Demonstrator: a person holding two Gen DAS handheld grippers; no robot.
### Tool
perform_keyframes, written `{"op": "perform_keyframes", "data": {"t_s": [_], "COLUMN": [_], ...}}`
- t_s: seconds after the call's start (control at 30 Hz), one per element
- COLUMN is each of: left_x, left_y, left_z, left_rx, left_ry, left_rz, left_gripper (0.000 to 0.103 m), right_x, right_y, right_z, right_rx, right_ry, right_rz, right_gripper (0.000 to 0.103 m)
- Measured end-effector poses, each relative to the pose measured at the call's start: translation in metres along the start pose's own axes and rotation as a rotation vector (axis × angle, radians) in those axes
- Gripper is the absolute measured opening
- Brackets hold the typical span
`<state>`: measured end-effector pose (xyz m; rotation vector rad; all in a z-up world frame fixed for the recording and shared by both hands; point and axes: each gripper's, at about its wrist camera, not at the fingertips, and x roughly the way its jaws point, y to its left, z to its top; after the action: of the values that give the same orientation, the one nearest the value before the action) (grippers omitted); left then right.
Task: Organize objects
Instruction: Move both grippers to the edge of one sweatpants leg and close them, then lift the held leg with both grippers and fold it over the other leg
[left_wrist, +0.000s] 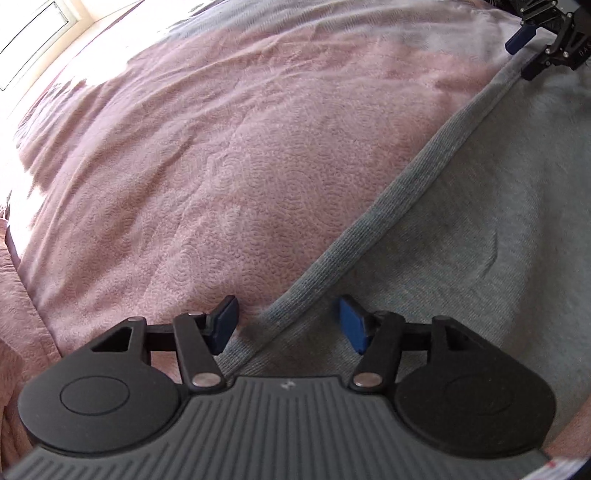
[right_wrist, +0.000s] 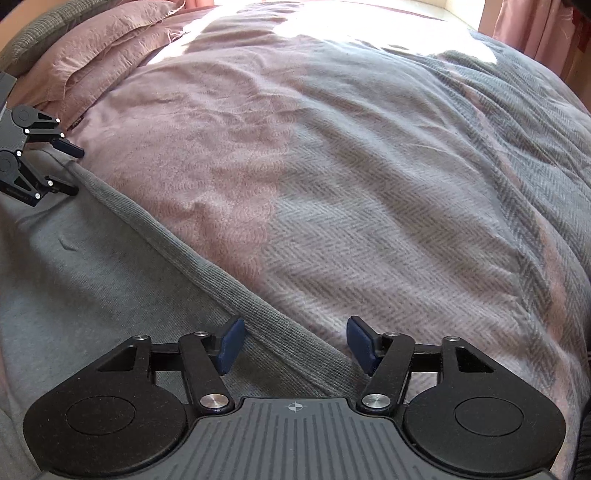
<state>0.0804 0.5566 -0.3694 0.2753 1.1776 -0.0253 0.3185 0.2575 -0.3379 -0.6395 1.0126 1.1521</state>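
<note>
Straddling the ribbed hem of a grey sweater (left_wrist: 369, 221), the left tongs (left_wrist: 286, 323) stand half open, the blue pads not yet pressing the cloth. The right tongs (right_wrist: 295, 345) are also half open over the same hem, holding nothing. The sweater lies flat on a pink bedcover (left_wrist: 221, 166); a grey blanket (right_wrist: 406, 221) spreads toward two o'clock, pillows (right_wrist: 110, 44) at eleven o'clock.

garment (right_wrist: 92, 258): grey, ribbed hem | bedspread (left_wrist: 221, 166): pink, swirl txtr | blanket (right_wrist: 369, 240): grey herringbone | fingers (right_wrist: 232, 345): blue
</note>
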Motion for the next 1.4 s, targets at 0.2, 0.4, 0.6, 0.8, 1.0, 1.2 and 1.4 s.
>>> {"op": "perform_keyframes", "data": {"t_s": [0.2,0.4,0.6,0.8,1.0,1.2,1.4], "left_x": [-0.024,-0.135,-0.238,-0.248,-0.271,-0.266,-0.237], "left_y": [-0.027,-0.070,-0.176,-0.272,-0.288,-0.274,-0.276], "left_z": [-0.013,-0.057,-0.148,-0.238,-0.269,-0.260,-0.257], "left_rx": [0.061,-0.096,-0.294,-0.506,-0.647,-0.718,-0.800], "left_ry": [-0.040,-0.146,-0.115,0.115,0.126,0.008,-0.101], "left_rz": [0.084,0.181,0.170,0.024,0.068,0.218,0.290], "left_gripper": [0.006,0.005,0.005,0.008,0.013,0.025,0.027], "right_x": [-0.022,-0.115,-0.196,-0.194,-0.192,-0.212,-0.193], "right_y": [0.028,0.107,0.221,0.295,0.281,0.177,0.117], "right_z": [-0.006,-0.047,-0.149,-0.257,-0.304,-0.338,-0.383], "right_rx": [-0.078,-0.217,-0.301,-0.186,0.110,0.840,1.086], "right_ry": [-0.034,-0.194,-0.200,0.078,0.144,-0.164,-0.391], "right_rz": [-0.088,-0.228,-0.291,-0.218,-0.240,-0.131,-0.039], "right_gripper": [0.000,0.000,0.000,0.000,0.000,0.020,0.028]}}
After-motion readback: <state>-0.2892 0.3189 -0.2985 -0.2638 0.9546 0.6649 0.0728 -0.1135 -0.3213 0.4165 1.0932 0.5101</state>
